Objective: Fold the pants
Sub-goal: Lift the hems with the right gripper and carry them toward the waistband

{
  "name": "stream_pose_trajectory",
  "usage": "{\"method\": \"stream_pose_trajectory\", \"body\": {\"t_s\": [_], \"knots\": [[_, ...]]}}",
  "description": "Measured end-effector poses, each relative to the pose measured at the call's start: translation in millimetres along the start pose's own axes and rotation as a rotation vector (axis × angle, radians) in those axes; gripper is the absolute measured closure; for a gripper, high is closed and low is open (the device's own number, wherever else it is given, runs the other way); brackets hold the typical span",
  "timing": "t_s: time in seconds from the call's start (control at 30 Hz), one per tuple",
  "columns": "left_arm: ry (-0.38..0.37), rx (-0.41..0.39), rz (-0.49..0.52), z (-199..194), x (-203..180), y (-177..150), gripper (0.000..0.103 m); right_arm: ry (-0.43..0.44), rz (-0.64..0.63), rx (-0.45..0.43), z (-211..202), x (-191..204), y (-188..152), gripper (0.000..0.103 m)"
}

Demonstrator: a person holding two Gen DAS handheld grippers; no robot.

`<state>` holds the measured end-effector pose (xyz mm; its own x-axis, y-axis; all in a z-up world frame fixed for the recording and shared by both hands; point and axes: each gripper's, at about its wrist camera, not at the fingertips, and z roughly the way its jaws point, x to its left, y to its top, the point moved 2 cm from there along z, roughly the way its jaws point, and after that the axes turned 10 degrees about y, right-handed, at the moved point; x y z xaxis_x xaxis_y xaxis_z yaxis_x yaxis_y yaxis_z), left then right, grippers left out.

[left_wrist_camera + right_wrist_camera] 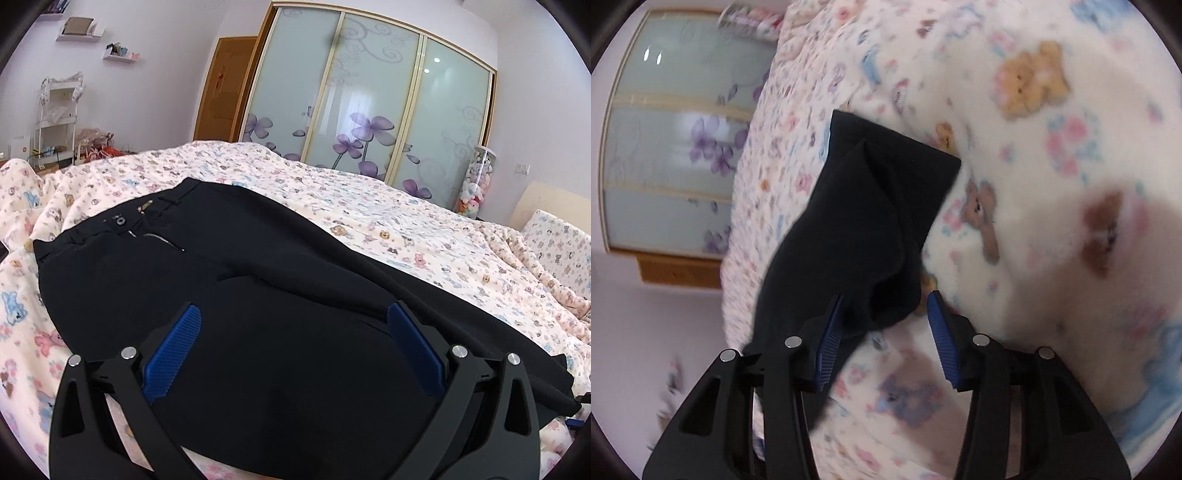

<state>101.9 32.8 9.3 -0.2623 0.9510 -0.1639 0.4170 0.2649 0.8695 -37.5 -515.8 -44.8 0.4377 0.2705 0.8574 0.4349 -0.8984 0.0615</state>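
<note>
Black pants (pixel 229 280) lie spread on the bed, waistband with button and open zipper at the far left, legs running toward the right. My left gripper (pixel 293 325) is open and hovers just over the thigh area, holding nothing. In the right wrist view the leg ends (pixel 871 206) lie bunched on the blanket. My right gripper (pixel 886 306) is open, with a fold of the black cloth between its blue pads (pixel 831 339), not clamped.
A teddy-bear print blanket (pixel 369 206) covers the bed. A sliding-door wardrobe (pixel 369 99) with purple flowers stands behind. A clear tube of plush toys (pixel 476 181) stands at the right. White shelves (pixel 55 118) and clutter are at the far left.
</note>
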Motion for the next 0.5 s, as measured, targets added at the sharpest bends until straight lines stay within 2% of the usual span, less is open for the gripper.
{"method": "stream_pose_trajectory", "body": {"t_s": [0.07, 0.1, 0.13, 0.17, 0.2, 0.27, 0.33, 0.37, 0.4, 0.43, 0.47, 0.5], "knots": [[-0.005, 0.014, -0.004, 2.3, 0.3, -0.7, 0.002, 0.032, 0.053, 0.009, 4.0, -3.5, 2.6, 0.054], [-0.005, 0.017, -0.004, 3.2, 0.4, -1.2, 0.002, 0.03, 0.05, 0.021, 6.9, -2.6, 3.2, 0.062], [-0.004, 0.019, -0.004, 3.7, 0.6, -1.4, 0.002, -0.003, -0.003, 0.045, 12.4, 2.8, 3.4, 0.075], [-0.004, 0.02, -0.006, 3.9, 0.7, -1.1, 0.002, -0.038, -0.052, 0.051, 13.0, 8.6, 3.0, 0.076], [-0.004, 0.02, -0.007, 3.8, 0.9, -1.2, 0.002, -0.063, -0.11, 0.043, 13.1, 17.6, 3.1, 0.078], [-0.005, 0.018, -0.007, 3.1, 0.7, -1.6, 0.002, -0.057, -0.253, -0.011, 6.1, 47.4, 5.5, 0.079], [-0.008, 0.011, 0.0, 2.2, -0.6, -1.8, 0.002, -0.039, -0.417, -0.096, -2.9, 78.5, 10.1, 0.08], [-0.009, 0.007, 0.004, 1.4, -1.2, -1.8, 0.002, -0.018, -0.568, -0.184, -10.4, 103.2, 11.5, 0.08], [-0.01, 0.006, 0.006, 1.3, -1.8, -1.4, 0.002, -0.027, -0.668, -0.23, -12.9, 115.3, 10.8, 0.08], [-0.01, 0.004, 0.01, 1.2, -2.3, -1.6, 0.002, -0.069, -0.767, -0.263, -11.1, 122.4, 9.9, 0.08], [-0.008, 0.004, 0.012, 1.4, -2.7, -1.5, 0.002, -0.109, -0.798, -0.26, -4.6, 120.5, 12.4, 0.08], [-0.007, 0.006, 0.012, 1.8, -2.7, -1.2, 0.002, -0.16, -0.774, -0.221, 5.8, 107.3, 17.2, 0.08]]}}
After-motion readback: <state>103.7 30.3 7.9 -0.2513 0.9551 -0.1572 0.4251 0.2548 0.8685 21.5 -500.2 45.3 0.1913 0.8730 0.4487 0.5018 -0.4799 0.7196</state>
